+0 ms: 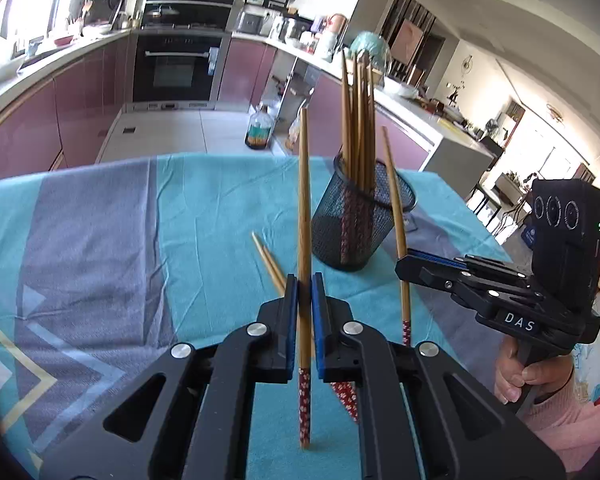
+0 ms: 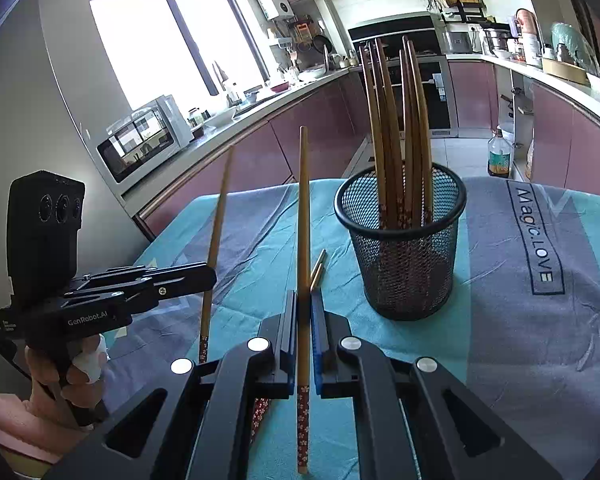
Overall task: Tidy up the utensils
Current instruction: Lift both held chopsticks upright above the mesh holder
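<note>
At the lower centre of the left wrist view, the left gripper point(image 1: 304, 280) has its fingers closed on a single chopstick point(image 1: 304, 216), held nearly upright with the plain wooden tip up and the red patterned end hanging below the pads. Toward the right edge of that frame the right gripper point(image 1: 404, 266) is seen side-on, its fingers clamped on a second chopstick point(image 1: 396, 216) that also stands close to vertical, red end down. The right wrist view confirms this: the right gripper point(image 2: 304, 300) pinches its chopstick point(image 2: 303, 216) at lower centre, and the left gripper point(image 2: 210, 276) appears at the left with its own stick point(image 2: 216, 232).

Just right of centre in both views stands the black mesh holder point(image 1: 360, 220), already packed with upright chopsticks, on the table point(image 1: 100, 220) covered by a teal and grey cloth. Holding each stick upright, patterned end down, looks meant to match how the ones in the holder stand, so each can drop straight through the rim. Both held sticks are short of the holder, not over its mouth yet.

Two more chopsticks point(image 1: 270, 266) lie flat on the cloth between the left gripper and the holder, so the sorting seems well along but unfinished.
</note>
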Motion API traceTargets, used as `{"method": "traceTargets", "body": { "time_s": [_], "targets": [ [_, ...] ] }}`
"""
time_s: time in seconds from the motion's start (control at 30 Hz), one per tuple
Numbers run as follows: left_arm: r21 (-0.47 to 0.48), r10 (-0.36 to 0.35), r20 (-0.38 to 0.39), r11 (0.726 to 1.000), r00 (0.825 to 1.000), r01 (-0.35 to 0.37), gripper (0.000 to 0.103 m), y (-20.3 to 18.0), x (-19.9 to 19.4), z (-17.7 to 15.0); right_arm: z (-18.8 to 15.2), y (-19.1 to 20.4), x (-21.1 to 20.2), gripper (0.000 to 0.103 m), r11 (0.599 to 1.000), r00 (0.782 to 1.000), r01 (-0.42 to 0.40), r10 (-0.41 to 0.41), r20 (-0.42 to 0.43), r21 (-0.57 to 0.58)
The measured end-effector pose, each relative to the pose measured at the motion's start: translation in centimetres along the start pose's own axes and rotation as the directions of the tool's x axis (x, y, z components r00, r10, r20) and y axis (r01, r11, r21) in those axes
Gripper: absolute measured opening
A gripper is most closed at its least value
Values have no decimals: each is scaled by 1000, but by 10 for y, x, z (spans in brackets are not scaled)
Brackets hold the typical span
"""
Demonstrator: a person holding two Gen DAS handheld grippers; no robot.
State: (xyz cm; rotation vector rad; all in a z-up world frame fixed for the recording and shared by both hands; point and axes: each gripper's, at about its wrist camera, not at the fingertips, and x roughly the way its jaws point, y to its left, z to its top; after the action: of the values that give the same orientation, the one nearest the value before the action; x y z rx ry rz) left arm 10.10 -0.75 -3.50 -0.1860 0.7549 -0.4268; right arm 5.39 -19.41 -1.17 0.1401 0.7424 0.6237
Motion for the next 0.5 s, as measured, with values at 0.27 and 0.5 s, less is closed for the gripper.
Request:
{"method": "traceTargets", "body": {
  "time_s": [0.27, 0.5],
  "targets": [
    [24, -68, 102, 998, 992, 66, 8, -13, -35, 19, 15, -7, -31, 5, 1000, 995, 12, -13, 101, 3],
    [46, -89, 162, 996, 983, 83, 8, -26, -41, 50, 34, -14, -52, 5, 999, 985, 35, -33, 171, -10]
  ]
}}
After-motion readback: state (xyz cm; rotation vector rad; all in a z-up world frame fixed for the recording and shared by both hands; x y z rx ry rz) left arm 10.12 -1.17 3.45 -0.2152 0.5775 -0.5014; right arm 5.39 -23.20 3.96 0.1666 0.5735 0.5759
